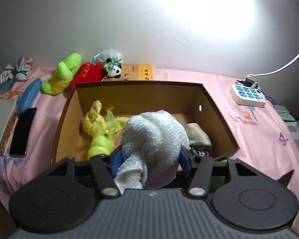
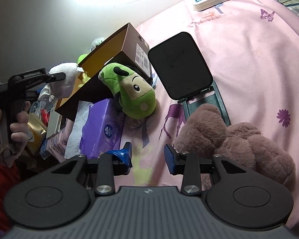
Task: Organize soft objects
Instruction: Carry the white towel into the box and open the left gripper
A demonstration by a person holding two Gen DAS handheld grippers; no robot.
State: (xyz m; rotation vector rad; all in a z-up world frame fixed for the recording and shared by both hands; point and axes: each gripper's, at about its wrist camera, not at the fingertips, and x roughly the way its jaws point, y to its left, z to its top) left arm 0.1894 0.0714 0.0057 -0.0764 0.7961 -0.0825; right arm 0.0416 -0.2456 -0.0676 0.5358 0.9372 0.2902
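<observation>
My left gripper is shut on a knotted white towel and holds it over the near edge of an open brown cardboard box. Inside the box lie a yellow cloth toy and a pale fabric bundle. My right gripper is open and empty above the pink sheet, just left of a mauve plush bear. A green plush head lies against the box. The left gripper with the towel shows at the left of the right wrist view.
Behind the box lie a lime green plush, a red-dressed panda doll and a yellow book. A phone and blue case lie left. A power strip, black mirror and purple tissue pack are nearby.
</observation>
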